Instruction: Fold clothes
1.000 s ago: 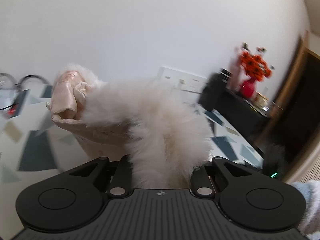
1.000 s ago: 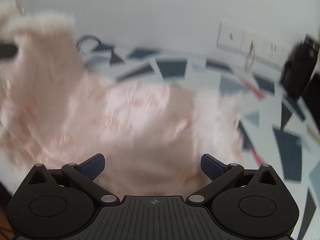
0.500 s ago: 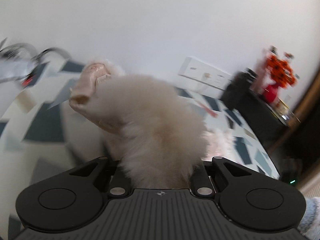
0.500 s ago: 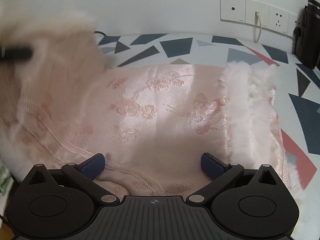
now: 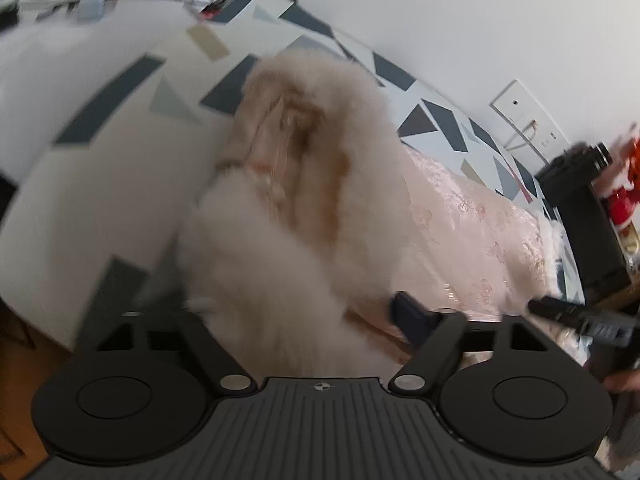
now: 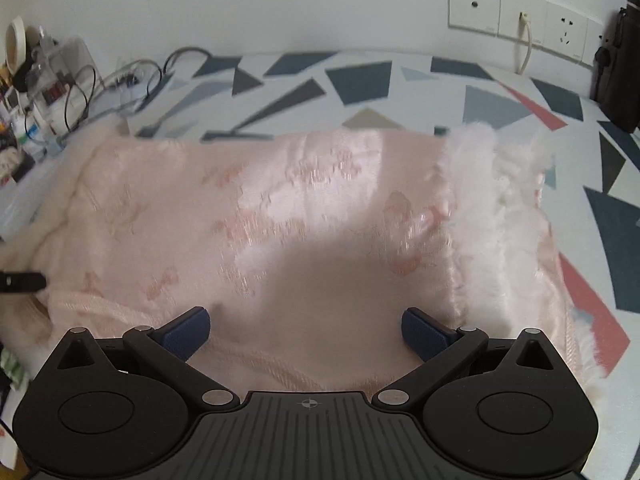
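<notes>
A pale pink satin garment with embroidered flowers and white fur trim lies folded on the patterned table. In the left wrist view its fluffy fur lining is heaped in a blurred pile. My left gripper hangs over that pile with its jaws opening wide; fur sits between them, not pressed. My right gripper is open just above the satin's near edge, gripping nothing. One black finger of the left gripper shows at the left edge of the right wrist view.
Cables and small clutter crowd the table's far left corner. Wall sockets sit on the white wall behind. A black object and red flowers stand at the right. The table's front edge is near my left gripper.
My left gripper came down toward the table with the fur bunch, rolled, and its jaws spread from shut to wide. The garment now rests on the table. My right gripper stayed open.
</notes>
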### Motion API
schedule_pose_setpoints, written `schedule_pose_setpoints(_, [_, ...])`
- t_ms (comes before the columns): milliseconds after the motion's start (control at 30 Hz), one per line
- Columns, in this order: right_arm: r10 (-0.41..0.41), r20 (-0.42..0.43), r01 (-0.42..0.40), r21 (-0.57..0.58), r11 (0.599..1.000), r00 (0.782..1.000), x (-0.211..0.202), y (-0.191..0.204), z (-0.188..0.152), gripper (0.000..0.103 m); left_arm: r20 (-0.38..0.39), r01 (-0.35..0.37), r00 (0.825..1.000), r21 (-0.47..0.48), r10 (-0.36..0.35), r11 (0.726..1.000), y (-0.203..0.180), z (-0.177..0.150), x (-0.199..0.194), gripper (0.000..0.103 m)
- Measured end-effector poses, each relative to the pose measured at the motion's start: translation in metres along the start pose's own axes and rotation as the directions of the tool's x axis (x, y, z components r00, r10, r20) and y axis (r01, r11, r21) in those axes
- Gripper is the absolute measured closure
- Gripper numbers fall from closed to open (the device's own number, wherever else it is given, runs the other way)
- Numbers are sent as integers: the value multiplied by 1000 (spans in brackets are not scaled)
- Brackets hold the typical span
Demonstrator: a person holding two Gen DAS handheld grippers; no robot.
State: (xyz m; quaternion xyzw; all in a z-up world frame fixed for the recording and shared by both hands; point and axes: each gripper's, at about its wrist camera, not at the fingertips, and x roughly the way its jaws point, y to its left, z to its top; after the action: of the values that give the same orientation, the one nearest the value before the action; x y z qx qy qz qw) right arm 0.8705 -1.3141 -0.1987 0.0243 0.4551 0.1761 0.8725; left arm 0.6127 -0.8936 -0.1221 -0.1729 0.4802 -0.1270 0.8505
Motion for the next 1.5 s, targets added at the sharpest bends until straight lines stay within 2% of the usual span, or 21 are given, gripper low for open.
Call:
schedule_pose_setpoints(133, [23, 104, -31, 76, 997, 994, -25, -10, 25, 1, -34, -49, 998, 108, 53, 993, -4, 32, 10, 6])
schedule_pose_setpoints(233, [14, 191, -48, 171, 984, 982, -41, -25, 43, 1, -74, -60, 995, 142, 71, 988, -4, 54, 27, 5])
schedule_pose_setpoints(367, [-4, 280, -90, 324, 942, 960, -58, -53, 63, 1, -107, -58, 992, 141, 73, 988, 2, 75, 48, 5])
schedule_pose_setpoints(500, [-51, 328, -104, 438, 893, 943, -68, -86, 70, 1, -83, -90, 990, 215, 110, 972, -4, 89, 61, 3])
schedule_pose_setpoints(667, [-139, 296, -37, 518, 855, 945, -61, -120, 59, 1, -125, -39, 990, 243, 71, 969, -11, 102, 78, 1])
schedule_pose_setpoints(733, [-165, 283, -24, 562, 827, 945, -57, -134, 52, 1, -129, -26, 990, 214, 55, 976, -12, 109, 74, 1])
schedule_pose_setpoints(867, [-173, 265, -31, 622, 782, 949, -54, -150, 38, 1, -86, 94, 993, 101, -86, 990, -6, 116, 37, 1])
schedule_pose_setpoints(967, [-150, 266, -59, 642, 765, 952, -54, -151, 30, 1, -33, 140, 990, 137, -137, 981, -16, 116, 21, 1])
schedule_pose_setpoints(1067, [-151, 268, -66, 656, 752, 952, -52, -149, 25, 1, -42, 89, 996, 238, -82, 967, -36, 118, 37, 1])
schedule_pose_setpoints(1133, [-161, 260, -51, 655, 754, 952, -49, -148, 23, 1, -73, 8, 997, 309, 15, 951, -48, 113, 58, 1])
schedule_pose_setpoints(1200, [-160, 250, -47, 659, 751, 955, -46, -148, 21, 1, -84, -76, 990, 364, 114, 928, -53, 103, 76, 1])
schedule_pose_setpoints(1267, [-157, 241, -45, 663, 747, 958, -44, -148, 18, 1, -64, -123, 985, 391, 161, 912, -53, 94, 83, 1])
schedule_pose_setpoints(1400, [-160, 221, -18, 637, 771, 962, -40, -143, 15, 1, 89, -204, 979, 370, 184, 907, -49, 84, 61, 1])
schedule_pose_setpoints(1467, [-146, 214, -23, 633, 774, 966, -35, -140, 13, 1, 131, -228, 972, 364, 193, 903, -42, 83, 54, 1])
schedule_pose_setpoints(1500, [-137, 211, -29, 634, 773, 968, -32, -139, 12, 1, 103, -208, 978, 352, 184, 913, -36, 84, 57, 1])
